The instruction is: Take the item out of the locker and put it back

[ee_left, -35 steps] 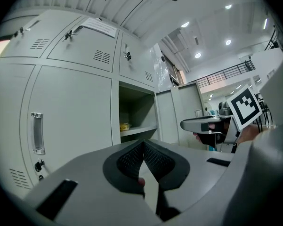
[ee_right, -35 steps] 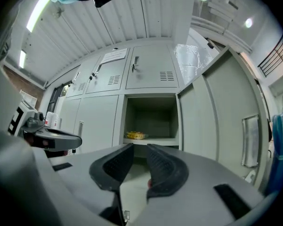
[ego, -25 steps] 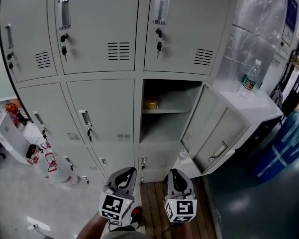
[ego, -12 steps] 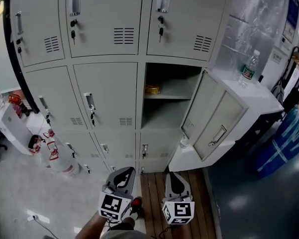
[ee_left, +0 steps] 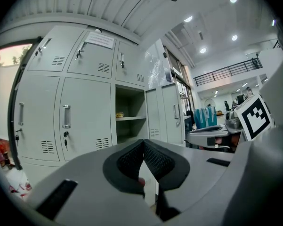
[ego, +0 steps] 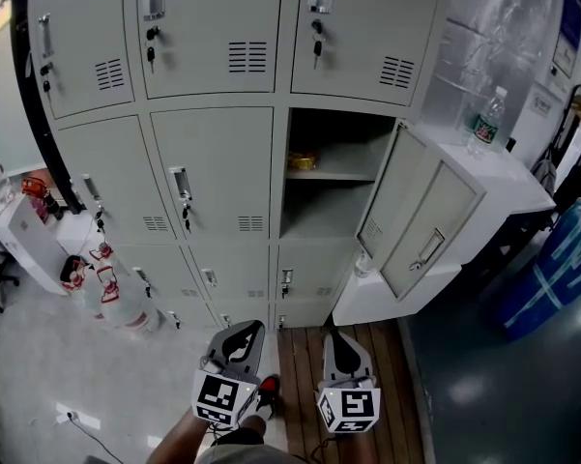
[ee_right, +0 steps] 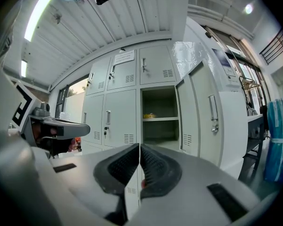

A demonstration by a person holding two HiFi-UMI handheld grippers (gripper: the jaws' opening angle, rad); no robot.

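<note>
The grey locker bank has one compartment (ego: 334, 177) standing open, its door (ego: 418, 216) swung out to the right. On the shelf inside lies a small yellow item (ego: 303, 161), also seen in the left gripper view as a yellow item (ee_left: 119, 114) and in the right gripper view as a yellow item (ee_right: 149, 115). Both grippers hang low in front of the lockers, well short of the opening. My left gripper (ego: 240, 333) is shut and empty. My right gripper (ego: 336, 336) is shut and empty too, beside it.
A white cabinet (ego: 493, 177) with a water bottle (ego: 485, 122) on top stands right of the open door. A small white table (ego: 19, 228) and red-marked things (ego: 101, 278) sit at the left. Wooden boards (ego: 300, 375) lie on the floor below the grippers. A blue bin (ego: 561, 269) is at the far right.
The view has dropped and pulled back a little: the lockers sit higher in the head view. Both grippers stay side by side, low in front of the lockers.
</note>
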